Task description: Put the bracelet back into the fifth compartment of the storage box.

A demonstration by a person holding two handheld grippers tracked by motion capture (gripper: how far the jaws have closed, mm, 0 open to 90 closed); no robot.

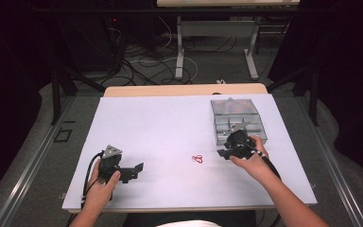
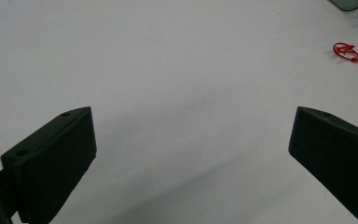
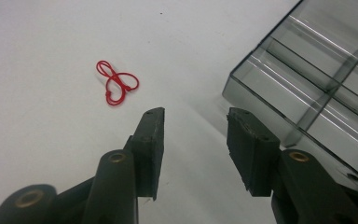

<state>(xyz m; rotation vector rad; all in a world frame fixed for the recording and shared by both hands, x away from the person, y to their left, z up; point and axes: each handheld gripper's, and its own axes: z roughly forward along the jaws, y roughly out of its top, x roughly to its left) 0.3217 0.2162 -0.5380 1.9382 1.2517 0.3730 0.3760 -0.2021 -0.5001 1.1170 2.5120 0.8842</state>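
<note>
Both grippers empty, jaws apart.
Left gripper (image 1: 133,171) gapes wide; right gripper (image 3: 196,122) part-open between red looped string (image 3: 116,88) and clear compartment box (image 3: 317,84).

Left tool (image 1: 134,171) gapes wide (nothing held); right tool (image 1: 223,153) stands partly parted, empty.

White table surface (image 1: 160,127): bare across the left, centre and far areas; free passage there. Obstacles: small red looped elastic band (image 1: 197,159) lying near centre-right; clear plastic compartmented organiser box (image 1: 237,119) at the far right, with the right gripper (image 1: 226,153) just beside its near-left corner.
</note>
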